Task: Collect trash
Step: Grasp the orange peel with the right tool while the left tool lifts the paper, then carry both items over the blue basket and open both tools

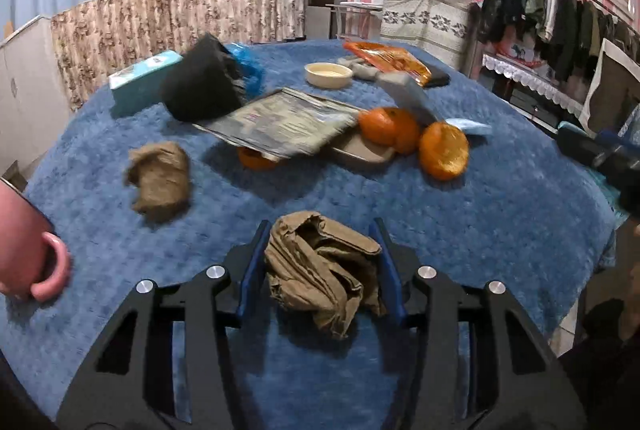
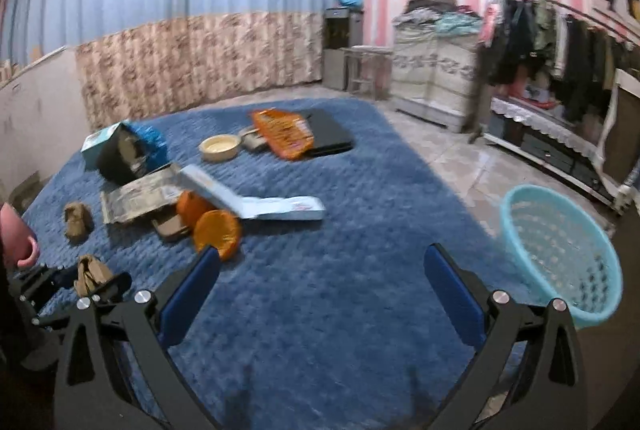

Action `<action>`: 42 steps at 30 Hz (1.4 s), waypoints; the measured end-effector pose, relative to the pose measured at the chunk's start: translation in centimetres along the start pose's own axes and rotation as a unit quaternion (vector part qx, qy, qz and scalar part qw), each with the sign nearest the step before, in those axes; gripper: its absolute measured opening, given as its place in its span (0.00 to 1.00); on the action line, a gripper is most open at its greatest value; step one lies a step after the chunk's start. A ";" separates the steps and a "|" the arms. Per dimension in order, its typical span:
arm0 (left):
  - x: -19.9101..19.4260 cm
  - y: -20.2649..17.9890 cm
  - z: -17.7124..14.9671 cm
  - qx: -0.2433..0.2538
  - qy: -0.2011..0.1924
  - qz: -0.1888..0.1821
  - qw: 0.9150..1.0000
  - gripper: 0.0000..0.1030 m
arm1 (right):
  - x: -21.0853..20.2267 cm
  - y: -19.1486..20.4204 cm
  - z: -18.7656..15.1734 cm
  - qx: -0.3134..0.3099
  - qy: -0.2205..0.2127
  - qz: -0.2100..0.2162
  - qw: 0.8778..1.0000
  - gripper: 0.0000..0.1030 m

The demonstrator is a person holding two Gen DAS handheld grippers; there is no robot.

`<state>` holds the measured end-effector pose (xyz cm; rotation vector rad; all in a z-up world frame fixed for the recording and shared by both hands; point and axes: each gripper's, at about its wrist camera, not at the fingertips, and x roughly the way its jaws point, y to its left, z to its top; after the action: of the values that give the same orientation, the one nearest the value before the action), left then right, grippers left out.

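Note:
My left gripper (image 1: 320,226) is shut on a crumpled brown paper wad (image 1: 320,270), held just above the blue cloth; it also shows in the right wrist view (image 2: 90,274). A second brown paper wad (image 1: 160,182) lies on the cloth to the left, also in the right wrist view (image 2: 77,216). My right gripper (image 2: 320,254) is open and empty above the cloth. A light blue mesh basket (image 2: 560,254) stands on the floor at the right.
On the blue cloth table (image 1: 500,210) lie oranges (image 1: 444,150), a foil packet (image 1: 280,122), a black box (image 1: 204,86), a teal box (image 1: 140,80), a cream bowl (image 1: 329,74), an orange snack bag (image 1: 388,60) and a long pale box (image 2: 256,200). A clothes rack (image 1: 560,2) stands at the right.

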<state>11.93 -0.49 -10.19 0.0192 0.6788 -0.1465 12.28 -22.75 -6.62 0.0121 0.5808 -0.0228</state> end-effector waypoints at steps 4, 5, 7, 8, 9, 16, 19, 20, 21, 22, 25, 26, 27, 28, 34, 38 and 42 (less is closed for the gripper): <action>-1.7 2.8 1.9 -0.015 -0.028 0.030 0.999 0.47 | 2.7 2.5 0.3 -0.011 0.020 0.024 0.999 0.96; -2.2 3.8 2.5 -0.018 -0.037 0.041 0.998 0.47 | 3.3 3.0 0.4 -0.016 0.027 0.027 0.999 0.96; -2.8 5.1 3.5 -0.023 -0.051 0.062 0.997 0.47 | 4.7 4.2 0.4 -0.026 0.039 0.030 0.998 0.96; -3.1 5.9 4.0 -0.025 -0.062 0.075 0.995 0.47 | 5.2 4.6 0.4 -0.030 0.044 0.028 0.998 0.96; -3.3 6.4 4.4 -0.024 -0.067 0.084 0.994 0.47 | 6.1 5.2 0.5 -0.034 0.053 0.027 0.998 0.96; -3.9 8.7 5.8 -0.043 -0.071 0.106 0.991 0.47 | 8.7 6.9 0.2 -0.057 0.088 0.049 0.993 0.48; -3.9 8.8 6.1 -0.039 -0.071 0.106 0.991 0.47 | 8.6 6.5 0.0 -0.048 0.094 0.076 0.992 0.36; -4.0 8.5 6.3 -0.036 -0.072 0.106 0.991 0.47 | 8.0 6.0 0.0 -0.038 0.093 0.087 0.991 0.35; -4.2 8.2 6.5 -0.035 -0.073 0.104 0.991 0.47 | 7.5 5.6 0.1 -0.028 0.094 0.099 0.990 0.35; -4.4 8.0 6.6 -0.034 -0.075 0.103 0.991 0.47 | 6.7 4.7 0.2 -0.010 0.093 0.116 0.989 0.35; -4.9 6.1 7.5 -0.020 -0.085 0.096 0.992 0.47 | 4.2 1.8 0.7 0.023 0.074 0.126 0.989 0.35; -5.0 5.0 8.0 -0.011 -0.089 0.092 0.992 0.47 | 3.4 0.8 0.9 0.031 0.065 0.123 0.990 0.35; -5.0 4.1 8.3 -0.006 -0.091 0.089 0.992 0.47 | 2.4 -0.6 1.1 0.040 0.054 0.114 0.991 0.35; -4.9 2.8 8.8 0.000 -0.096 0.082 0.992 0.47 | 1.6 -2.0 1.4 0.047 0.043 0.103 0.993 0.35; -3.4 -5.4 10.8 0.030 -0.104 0.018 0.994 0.47 | -2.2 -10.7 2.2 0.064 -0.013 -0.012 0.998 0.35; -1.9 -13.2 11.9 0.062 -0.114 -0.034 0.991 0.47 | -4.0 -17.9 1.8 0.102 -0.029 -0.085 0.991 0.35; -0.8 -20.8 12.1 0.101 -0.117 -0.089 0.984 0.47 | -5.6 -23.3 1.3 0.130 -0.036 -0.138 0.981 0.35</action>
<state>15.99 -21.77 0.36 0.1335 0.4277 -0.3839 7.75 -45.93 -2.62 0.1842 0.5005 -0.3682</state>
